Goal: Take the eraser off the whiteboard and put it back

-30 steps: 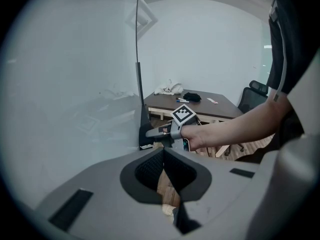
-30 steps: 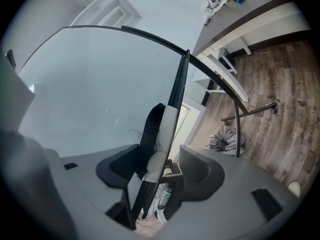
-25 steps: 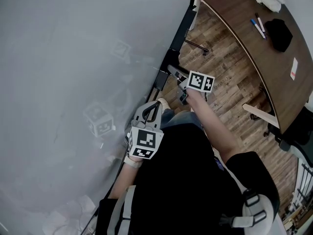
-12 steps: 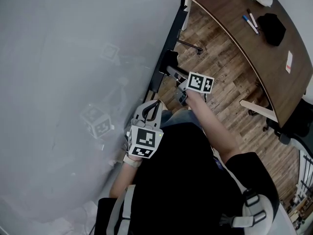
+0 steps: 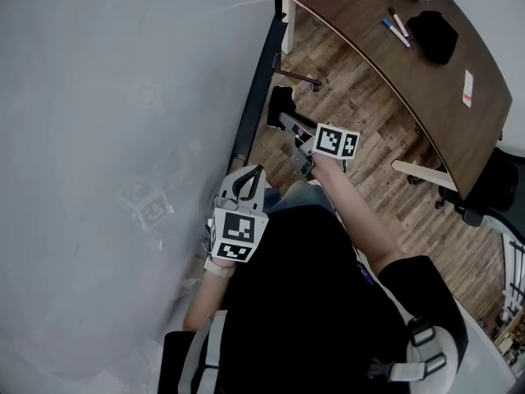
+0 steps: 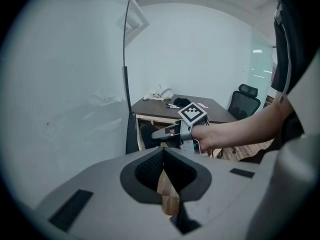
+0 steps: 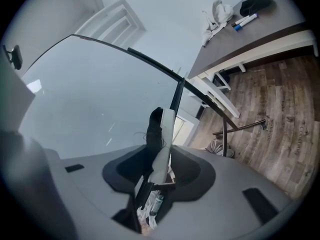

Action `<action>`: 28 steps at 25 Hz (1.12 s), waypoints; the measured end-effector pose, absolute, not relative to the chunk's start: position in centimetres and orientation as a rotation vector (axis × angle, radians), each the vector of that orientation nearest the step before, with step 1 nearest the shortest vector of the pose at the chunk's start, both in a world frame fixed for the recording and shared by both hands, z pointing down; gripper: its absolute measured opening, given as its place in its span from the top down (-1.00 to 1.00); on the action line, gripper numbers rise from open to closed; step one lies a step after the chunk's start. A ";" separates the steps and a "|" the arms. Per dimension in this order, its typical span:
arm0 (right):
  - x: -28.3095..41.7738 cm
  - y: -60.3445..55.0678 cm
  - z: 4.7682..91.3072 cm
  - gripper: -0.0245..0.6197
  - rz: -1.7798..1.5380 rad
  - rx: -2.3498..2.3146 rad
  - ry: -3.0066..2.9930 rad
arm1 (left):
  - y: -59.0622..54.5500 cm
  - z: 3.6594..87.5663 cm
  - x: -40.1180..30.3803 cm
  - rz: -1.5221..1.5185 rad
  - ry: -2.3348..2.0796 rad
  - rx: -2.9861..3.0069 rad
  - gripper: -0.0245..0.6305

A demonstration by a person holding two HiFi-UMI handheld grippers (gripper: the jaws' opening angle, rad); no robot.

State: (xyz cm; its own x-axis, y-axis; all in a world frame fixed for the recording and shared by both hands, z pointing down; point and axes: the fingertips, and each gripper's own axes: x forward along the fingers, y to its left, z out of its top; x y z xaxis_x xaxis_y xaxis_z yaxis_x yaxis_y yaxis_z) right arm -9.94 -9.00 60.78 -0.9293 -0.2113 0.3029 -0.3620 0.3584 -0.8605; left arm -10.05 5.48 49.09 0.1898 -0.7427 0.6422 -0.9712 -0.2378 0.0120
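**Eraser held in the right jaws at the whiteboard's edge.**

The eraser (image 7: 161, 134), dark felt on one side and pale back on the other, is clamped between the closed jaws of the right gripper (image 7: 161, 156). It sits close by the dark frame of the whiteboard (image 7: 90, 94); contact with the board cannot be told. This fits either lifting it off or bringing it back, and either calls for a firm grip with the felt square to the board. The left gripper (image 6: 164, 156) has its jaws together on nothing. The bench (image 5: 369, 48) stands well apart.
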 end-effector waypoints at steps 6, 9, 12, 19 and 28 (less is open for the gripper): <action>-6.3 -10.1 58.8 0.47 1.572 0.589 -2.514 | 3.6 48.8 -8.6 0.674 -1.586 2.100 0.90; -4.5 -10.4 58.0 0.48 1.528 0.625 -2.539 | 2.9 48.5 -7.9 0.654 -1.577 2.126 0.90; -2.6 -10.7 56.5 0.48 1.462 0.665 -2.568 | 2.2 48.3 -7.0 0.652 -1.562 2.155 0.90; 1.8 -10.8 52.7 0.48 1.247 0.754 -2.650 | 0.5 47.3 -5.5 0.578 -1.549 2.207 0.90; 6.2 -10.2 47.0 0.49 0.920 0.861 -2.735 | -1.5 45.9 -3.6 0.465 -1.506 2.307 0.90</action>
